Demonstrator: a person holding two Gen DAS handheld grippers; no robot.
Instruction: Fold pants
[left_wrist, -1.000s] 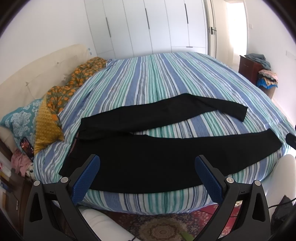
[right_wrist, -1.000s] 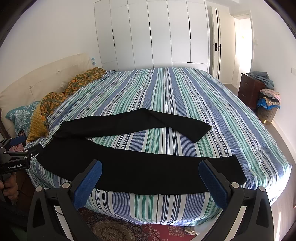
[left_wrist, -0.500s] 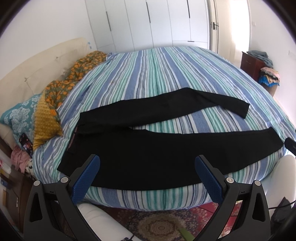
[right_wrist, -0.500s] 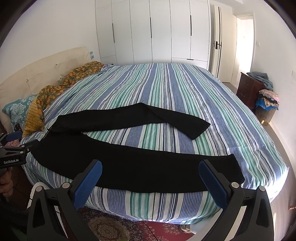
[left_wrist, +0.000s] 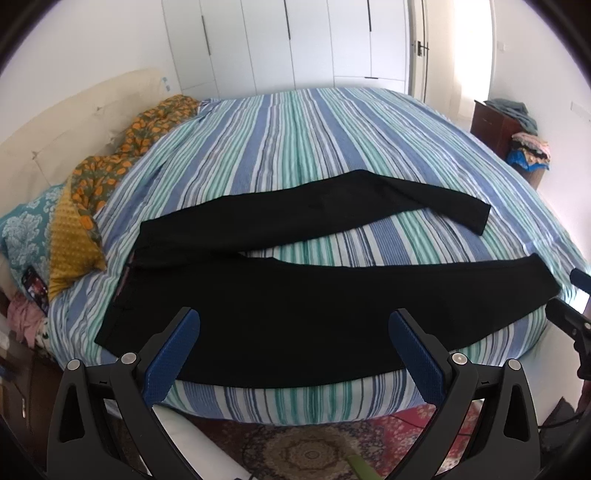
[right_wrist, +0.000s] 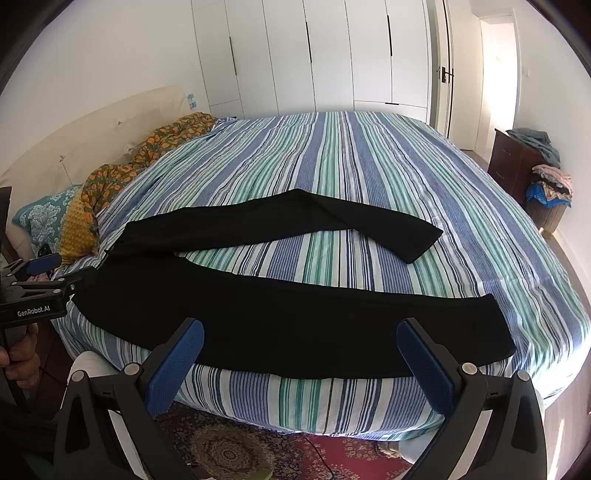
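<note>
Black pants (left_wrist: 280, 295) lie spread flat on the striped bed (left_wrist: 295, 147), waist at the left, both legs running right; the near leg lies along the bed's front edge, the far leg bends in the middle. They also show in the right wrist view (right_wrist: 295, 317). My left gripper (left_wrist: 293, 334) is open and empty, held above the floor in front of the near leg. My right gripper (right_wrist: 300, 343) is open and empty, in front of the near leg toward its cuff end. The left gripper also shows at the left edge of the right wrist view (right_wrist: 40, 280), near the waist.
Patterned pillows (left_wrist: 74, 221) and an orange floral blanket (left_wrist: 122, 162) lie by the headboard at the left. A patterned rug (right_wrist: 258, 450) covers the floor below me. A dark dresser with piled clothes (right_wrist: 532, 166) stands at the right. White wardrobes (right_wrist: 332, 55) line the far wall.
Both cameras have risen and shifted slightly, so the bed sits lower in view. The pants have not moved. Both grippers stay open.
</note>
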